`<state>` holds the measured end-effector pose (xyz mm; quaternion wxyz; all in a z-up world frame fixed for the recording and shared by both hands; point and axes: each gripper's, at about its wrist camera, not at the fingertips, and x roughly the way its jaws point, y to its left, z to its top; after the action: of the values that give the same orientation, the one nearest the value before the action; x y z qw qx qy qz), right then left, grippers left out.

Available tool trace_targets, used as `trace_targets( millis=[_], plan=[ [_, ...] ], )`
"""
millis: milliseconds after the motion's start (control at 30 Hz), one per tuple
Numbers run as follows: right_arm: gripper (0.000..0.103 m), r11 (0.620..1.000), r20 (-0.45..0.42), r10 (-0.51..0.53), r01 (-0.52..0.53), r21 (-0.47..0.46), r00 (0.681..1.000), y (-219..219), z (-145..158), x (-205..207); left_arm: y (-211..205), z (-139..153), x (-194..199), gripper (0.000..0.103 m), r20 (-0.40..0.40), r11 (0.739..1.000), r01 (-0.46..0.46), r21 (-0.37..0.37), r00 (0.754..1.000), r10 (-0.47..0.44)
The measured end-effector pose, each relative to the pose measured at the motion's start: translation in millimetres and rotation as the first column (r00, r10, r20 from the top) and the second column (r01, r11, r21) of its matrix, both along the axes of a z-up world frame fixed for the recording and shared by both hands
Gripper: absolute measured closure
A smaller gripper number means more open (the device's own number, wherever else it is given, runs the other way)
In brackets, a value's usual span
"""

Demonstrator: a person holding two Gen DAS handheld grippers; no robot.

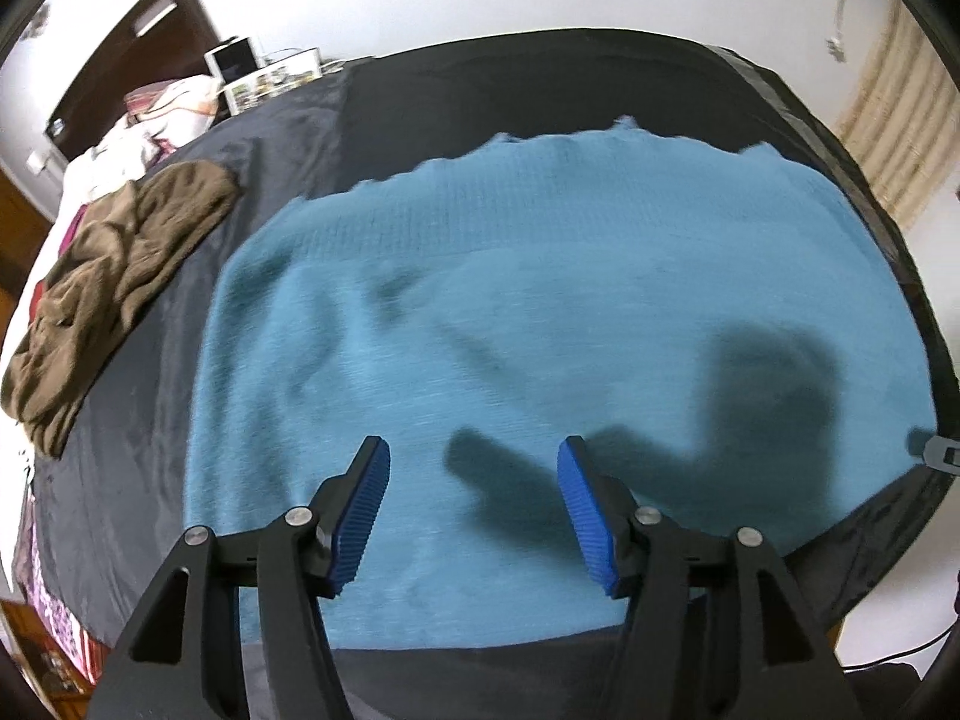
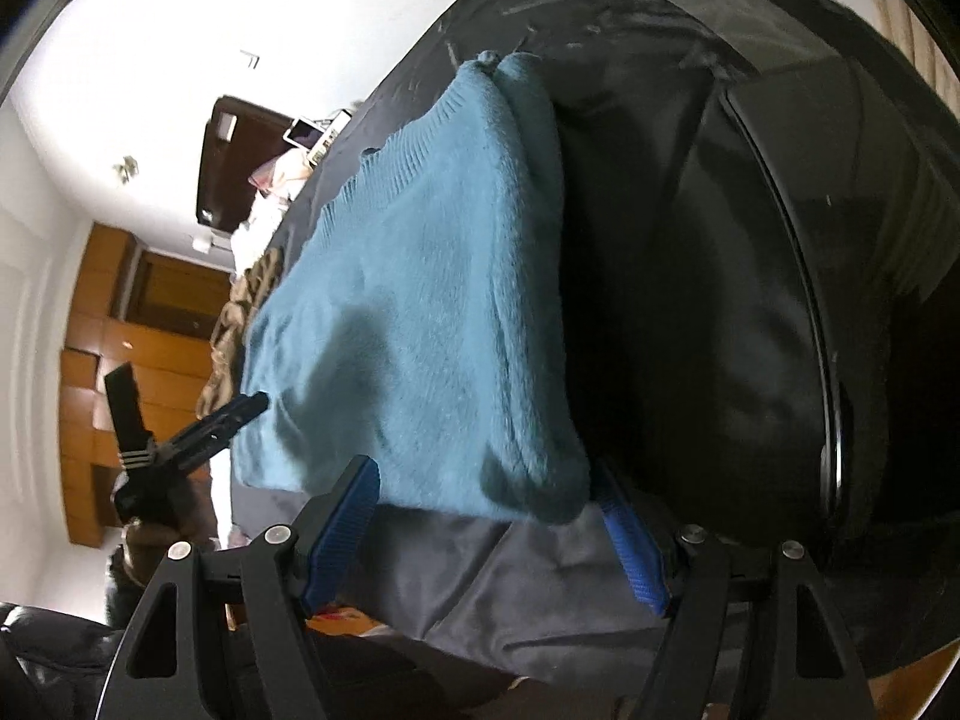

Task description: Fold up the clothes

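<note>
A teal fuzzy sweater point(image 1: 540, 312) lies spread on a dark grey sheet point(image 1: 150, 420). My left gripper point(image 1: 474, 444) hovers over its near part, its blue pads point(image 1: 360, 516) wide apart and nothing between them. In the right wrist view the sweater point(image 2: 432, 312) shows a doubled edge on its right side. My right gripper point(image 2: 486, 468) stands open at the sweater's near corner, which bulges between the fingers without the pads pressing on it. The left gripper point(image 2: 240, 411) appears there too, at the sweater's left edge, carried by a hand in a dark furry sleeve.
A crumpled brown garment point(image 1: 120, 294) lies on the sheet left of the sweater. Beyond it are pale bedding point(image 1: 162, 114), a dark headboard point(image 1: 138, 42) and a shelf with small items. Black glossy cover point(image 2: 720, 300) borders the sweater's right side. Wooden cabinets point(image 2: 120, 360) stand behind.
</note>
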<state>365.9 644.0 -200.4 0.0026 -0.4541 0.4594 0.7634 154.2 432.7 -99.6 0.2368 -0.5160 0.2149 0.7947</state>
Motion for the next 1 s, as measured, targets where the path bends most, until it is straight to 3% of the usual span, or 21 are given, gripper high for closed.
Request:
trace_targets(
  millis=[167,367,633,833,1000],
  plan=[
    [0.027,0.995,-0.038,-0.078,0.075,-0.068,0.996,5.9,-1.9,8.7,18.5,-4.7,8.9,0.037,0.026,0.997,0.073,0.021,0.997,-0.073],
    [0.027,0.976,-0.076,-0.17,0.158,-0.15,0.982,8.9,-9.3,-6.7,25.3,-17.3,5.4,0.036,0.109,0.996,0.074,0.051,0.991,-0.079],
    [0.028,0.963,-0.099,-0.207,0.184,-0.198,0.973,5.7,-13.3,-19.1,28.4,-20.1,4.0,0.035,0.118,0.996,0.067,0.053,0.99,-0.073],
    [0.031,0.935,-0.153,-0.255,0.203,-0.291,0.955,10.9,-10.7,-18.3,24.5,-22.3,4.5,0.03,0.134,0.996,0.064,0.055,0.988,-0.071],
    [0.031,0.943,-0.155,-0.242,0.194,-0.269,0.958,10.7,-8.1,-27.1,25.7,-25.0,7.0,0.026,0.144,0.996,0.077,0.048,0.986,-0.083]
  ],
)
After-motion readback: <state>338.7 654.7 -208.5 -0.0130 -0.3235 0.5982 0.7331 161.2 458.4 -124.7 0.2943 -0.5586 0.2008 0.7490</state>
